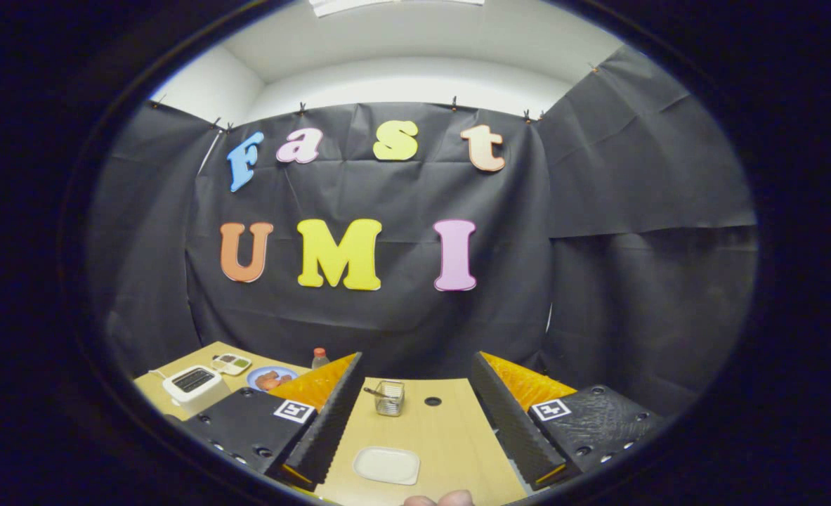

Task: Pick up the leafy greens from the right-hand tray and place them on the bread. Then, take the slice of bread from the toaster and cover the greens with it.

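Observation:
My gripper (418, 360) is open and held high above a wooden table (450, 436), with nothing between its fingers. Off to the left, beyond the left finger, stands a white toaster (194, 385) with dark slots on top; I cannot tell whether bread sits in it. Behind the toaster lies a small pale tray (231, 363) with dark and greenish bits in its compartments. Next to it is a blue plate (260, 374) carrying orange-brown food (272, 380). All of these are small and far away.
Between the fingers, close in, lies a shallow white tray (387, 465). Farther ahead stand a small wire holder (389, 397) and a dark round hole (433, 401) in the tabletop. A red-capped bottle (319, 357) stands behind the left finger. Fingertips of a hand (440, 499) show below.

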